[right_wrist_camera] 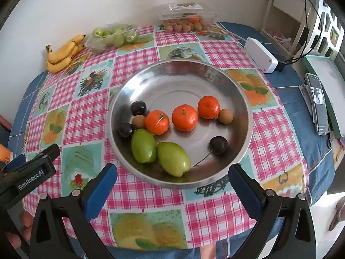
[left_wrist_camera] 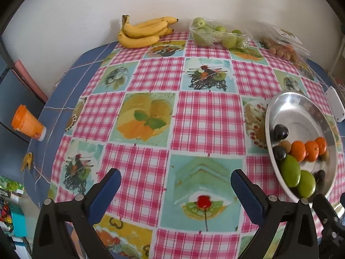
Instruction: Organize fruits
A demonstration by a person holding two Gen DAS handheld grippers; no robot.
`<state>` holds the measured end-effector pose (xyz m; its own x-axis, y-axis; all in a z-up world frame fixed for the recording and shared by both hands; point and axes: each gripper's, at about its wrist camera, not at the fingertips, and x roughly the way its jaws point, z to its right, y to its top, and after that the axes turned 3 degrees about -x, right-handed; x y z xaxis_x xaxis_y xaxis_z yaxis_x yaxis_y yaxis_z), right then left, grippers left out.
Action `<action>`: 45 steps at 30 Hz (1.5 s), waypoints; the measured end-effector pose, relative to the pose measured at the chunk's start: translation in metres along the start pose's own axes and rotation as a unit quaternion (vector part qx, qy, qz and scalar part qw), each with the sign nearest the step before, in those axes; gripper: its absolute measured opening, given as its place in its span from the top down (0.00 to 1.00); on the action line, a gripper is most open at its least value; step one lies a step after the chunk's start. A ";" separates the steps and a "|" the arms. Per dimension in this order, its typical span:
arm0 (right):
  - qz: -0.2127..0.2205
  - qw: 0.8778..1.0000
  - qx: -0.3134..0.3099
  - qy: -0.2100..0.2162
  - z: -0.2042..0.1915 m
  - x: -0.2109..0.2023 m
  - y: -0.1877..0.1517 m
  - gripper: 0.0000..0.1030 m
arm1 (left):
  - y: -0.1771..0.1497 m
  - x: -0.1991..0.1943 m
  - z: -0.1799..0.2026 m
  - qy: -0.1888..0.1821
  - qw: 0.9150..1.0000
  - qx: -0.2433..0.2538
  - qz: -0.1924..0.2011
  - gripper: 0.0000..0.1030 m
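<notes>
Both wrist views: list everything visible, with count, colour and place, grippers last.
bowl: 1, steel, table centre-right
mandarins: 3, orange, row across bowl
green fruits: 2, near side of bowl, touching
dark fruits: 3, near-black, in bowl; two left, one right
brown fruits: 2, small, in bowl at ends of mandarin row
bananas: 1 bunch, yellow, far edge by wall
green fruit pack: 1, clear wrap, beside bananas
clamshell: 1, clear, small brown fruits, far edge
white box: 1, right of bowl
orange cup: 1, beyond table's left edge
left gripper: open, empty
right gripper: open, empty, before bowl
</notes>
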<state>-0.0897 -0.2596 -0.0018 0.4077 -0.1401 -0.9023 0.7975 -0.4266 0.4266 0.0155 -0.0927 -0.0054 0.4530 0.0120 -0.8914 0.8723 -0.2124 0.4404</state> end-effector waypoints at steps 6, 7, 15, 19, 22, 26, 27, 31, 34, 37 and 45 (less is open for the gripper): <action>0.004 1.000 -0.004 -0.001 -0.002 -0.006 -0.018 0.01 | -0.017 -0.003 -0.009 -0.004 1.000 -0.002 -0.017 0.00; 0.005 1.000 -0.005 -0.001 -0.002 -0.007 -0.021 0.00 | -0.020 -0.005 -0.010 -0.005 1.000 -0.003 -0.016 0.00; 0.006 1.000 -0.011 0.001 -0.005 -0.012 -0.039 0.00 | -0.038 -0.015 -0.016 -0.007 1.000 0.002 -0.019 0.00; 0.009 1.000 -0.007 0.003 -0.003 -0.014 -0.042 0.01 | -0.046 -0.018 -0.020 -0.007 1.000 0.003 -0.018 0.00; 0.010 1.000 -0.004 0.003 -0.003 -0.015 -0.045 0.00 | -0.052 -0.020 -0.023 -0.010 1.000 0.002 -0.019 0.00; 0.014 1.000 -0.001 0.003 -0.002 -0.018 -0.046 0.00 | -0.056 -0.022 -0.024 -0.008 1.000 0.004 -0.016 0.00; 0.014 1.000 -0.001 0.004 -0.002 -0.018 -0.046 0.00 | -0.056 -0.022 -0.024 -0.009 1.000 0.004 -0.016 0.00; 0.018 1.000 0.001 0.004 -0.001 -0.020 -0.046 0.00 | -0.056 -0.024 -0.024 -0.009 1.000 0.003 -0.013 0.00; 0.020 1.000 0.000 0.004 0.000 -0.020 -0.045 0.00 | -0.056 -0.024 -0.024 -0.008 1.000 0.004 -0.013 0.00; 0.018 1.000 -0.002 0.004 0.000 -0.018 -0.045 0.00 | -0.056 -0.023 -0.022 -0.011 1.000 0.007 -0.016 0.00; 0.016 1.000 -0.008 0.003 -0.002 -0.014 -0.043 0.00 | -0.055 -0.018 -0.019 -0.012 1.000 0.009 -0.024 0.00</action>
<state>-0.1289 -0.2370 -0.0078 0.4362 -0.1473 -0.8877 0.7910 -0.4074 0.4564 -0.0372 -0.0622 -0.0113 0.4064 -0.0011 -0.9137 0.8892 -0.2292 0.3958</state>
